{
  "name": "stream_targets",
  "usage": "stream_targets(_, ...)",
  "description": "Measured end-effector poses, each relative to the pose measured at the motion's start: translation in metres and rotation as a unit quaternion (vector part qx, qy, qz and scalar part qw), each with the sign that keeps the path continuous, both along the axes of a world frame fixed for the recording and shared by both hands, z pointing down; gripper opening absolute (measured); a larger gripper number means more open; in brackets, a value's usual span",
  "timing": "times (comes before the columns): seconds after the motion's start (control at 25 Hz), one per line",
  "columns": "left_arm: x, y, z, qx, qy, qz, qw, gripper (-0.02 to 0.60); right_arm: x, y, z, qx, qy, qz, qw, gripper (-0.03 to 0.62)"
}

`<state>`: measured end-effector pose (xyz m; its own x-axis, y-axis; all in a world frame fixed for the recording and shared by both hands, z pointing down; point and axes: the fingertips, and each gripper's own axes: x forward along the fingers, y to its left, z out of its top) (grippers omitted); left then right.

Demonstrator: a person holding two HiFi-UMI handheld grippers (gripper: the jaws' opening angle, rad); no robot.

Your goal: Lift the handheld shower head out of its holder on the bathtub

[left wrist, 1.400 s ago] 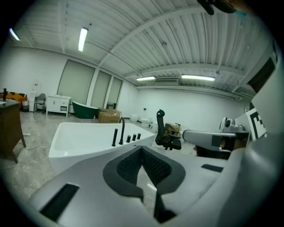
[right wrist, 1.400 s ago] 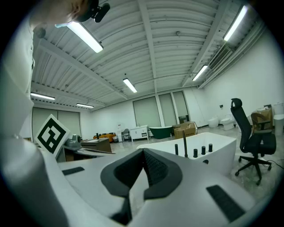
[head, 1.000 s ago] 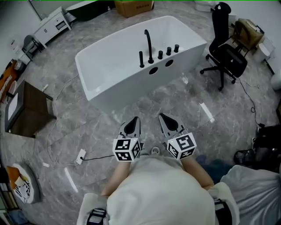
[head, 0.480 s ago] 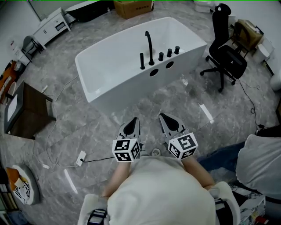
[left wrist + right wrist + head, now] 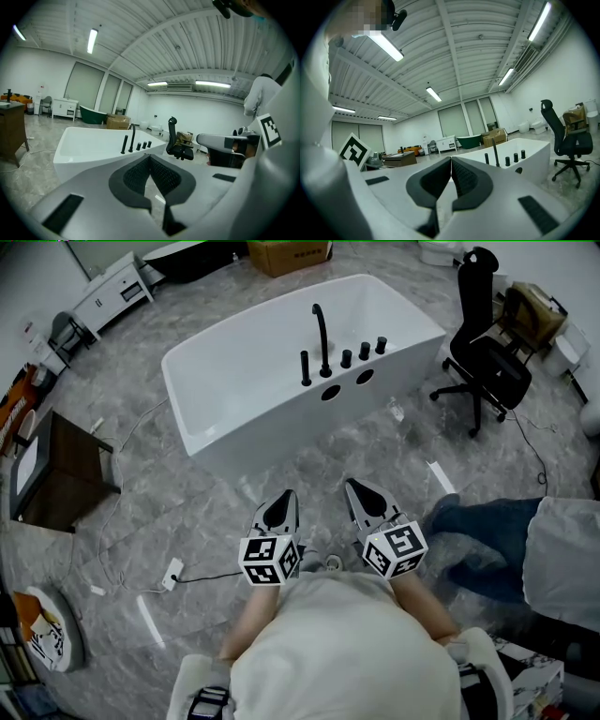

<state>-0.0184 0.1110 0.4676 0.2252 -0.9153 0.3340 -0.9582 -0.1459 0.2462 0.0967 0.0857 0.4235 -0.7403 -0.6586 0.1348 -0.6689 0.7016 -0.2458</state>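
Across the grey marbled floor [image 5: 187,493], a white bathtub [image 5: 234,381] is seen at the top middle of the head view, and a row of black fittings is set on its near rim. At the left end of that row the handheld shower head [image 5: 305,368] is found: a slim black stick, upright in its holder, just beside the tall curved spout [image 5: 322,334]. Three short knobs [image 5: 364,352] are lined up to the right of the spout. The shower head is touched by nothing; both tools are held low in the head view, well apart from the tub and close to the person's chest.

The left gripper [image 5: 287,498] is pointed toward the tub with its jaws brought fully together, and nothing is held between them — in its own view the dark pads are seen meeting at a point, with the tub beyond. The right gripper [image 5: 356,491] is likewise closed on nothing, its jaws pressed tip to tip. The two are kept side by side, not touching.

A black office chair [image 5: 483,343] is placed to the right of the tub, a cardboard box [image 5: 286,251] behind it, and a brown cabinet [image 5: 61,474] at the left edge. At the right edge another person's leg [image 5: 487,540] in blue trousers is seen, near the right gripper.
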Motion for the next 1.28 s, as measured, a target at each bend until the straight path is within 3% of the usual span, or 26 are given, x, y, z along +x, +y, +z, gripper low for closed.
stream_targets(0.48, -0.017, -0.015, 0.014, -0.016, 0.006, -0.015, 0.9997, 0.021, -0.010, -0.024, 0.009, -0.016, -0.007, -0.003, 1.000, 0.020)
stream_targets(0.92, -0.035, -0.092, 0.014, -0.010, 0.007, -0.016, 0.9998, 0.020, -0.024, -0.102, 0.006, -0.012, -0.012, -0.001, 1.000, 0.020)
stream_targets(1.28, -0.068, -0.158, 0.010, -0.012, 0.013, -0.022, 0.9996, 0.020, -0.061, -0.169, -0.001, -0.006, -0.005, -0.016, 1.000, 0.020)
